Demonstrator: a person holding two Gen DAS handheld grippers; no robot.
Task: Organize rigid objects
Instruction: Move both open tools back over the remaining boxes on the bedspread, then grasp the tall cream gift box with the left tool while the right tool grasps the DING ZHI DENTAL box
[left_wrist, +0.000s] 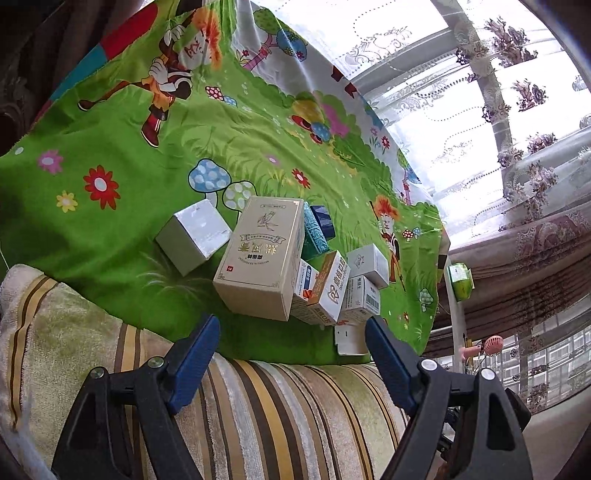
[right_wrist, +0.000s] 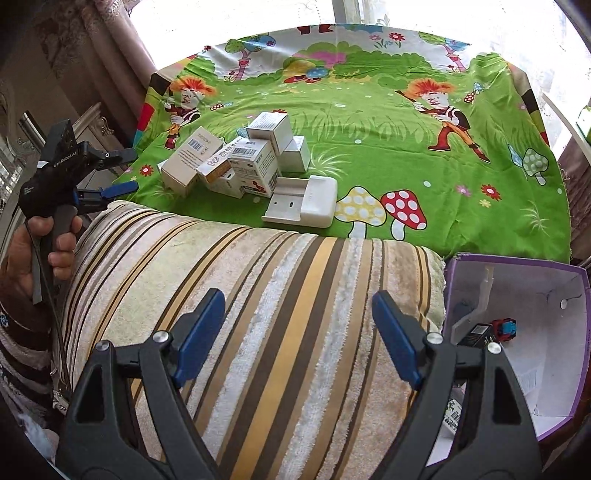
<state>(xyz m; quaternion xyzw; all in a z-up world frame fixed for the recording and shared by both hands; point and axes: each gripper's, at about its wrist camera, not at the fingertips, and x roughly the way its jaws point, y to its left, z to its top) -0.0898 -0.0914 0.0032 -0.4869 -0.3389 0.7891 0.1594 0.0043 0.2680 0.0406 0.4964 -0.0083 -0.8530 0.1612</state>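
Note:
A heap of small cartons (right_wrist: 236, 158) lies on a green cartoon cloth (right_wrist: 369, 122). In the left wrist view the heap shows a big beige box (left_wrist: 258, 258), a white cube box (left_wrist: 194, 236), a teal box (left_wrist: 314, 232) and an orange-and-white box (left_wrist: 328, 288). A flat white case (right_wrist: 303, 201) lies at the cloth's near edge. My left gripper (left_wrist: 291, 325) is open and empty, just short of the heap. In the right wrist view it appears as the left gripper (right_wrist: 127, 171), held by a hand (right_wrist: 37, 251). My right gripper (right_wrist: 298, 299) hangs open and empty over a striped cushion (right_wrist: 258, 295).
A purple-rimmed open box (right_wrist: 517, 260) stands at the right of the cushion and holds a few small items, among them a red-and-blue one (right_wrist: 504, 328). Lace curtains (left_wrist: 498, 110) and a window lie beyond the cloth's far edge. A green packet (left_wrist: 460, 280) sits past the cloth's right edge.

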